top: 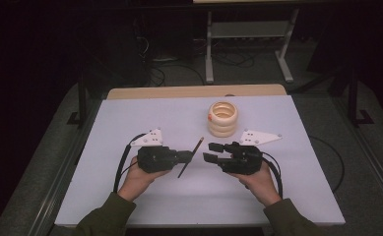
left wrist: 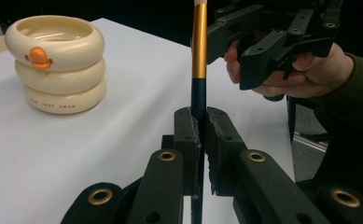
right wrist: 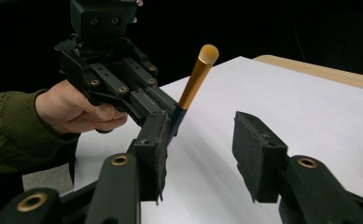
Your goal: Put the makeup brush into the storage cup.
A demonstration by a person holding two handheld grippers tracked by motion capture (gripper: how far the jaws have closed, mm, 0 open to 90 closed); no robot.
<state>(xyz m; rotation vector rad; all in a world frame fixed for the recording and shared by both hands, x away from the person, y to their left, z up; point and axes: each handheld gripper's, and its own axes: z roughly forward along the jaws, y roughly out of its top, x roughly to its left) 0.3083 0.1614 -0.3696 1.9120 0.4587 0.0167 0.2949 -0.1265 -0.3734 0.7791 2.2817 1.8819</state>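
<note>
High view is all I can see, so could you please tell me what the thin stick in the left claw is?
Observer: It is a makeup brush, with a gold ferrule above a dark handle. The left claw is shut on the handle.
Operator: Thank you. Has the right claw taken hold of it too?
Observer: No. In the right gripper view the right claw has its jaws apart with nothing between them, and the brush stands beyond them.
Operator: And the orange spot on the ring stack?
Observer: It is a small orange duck face on the top ring of the cream ring stack.
</note>
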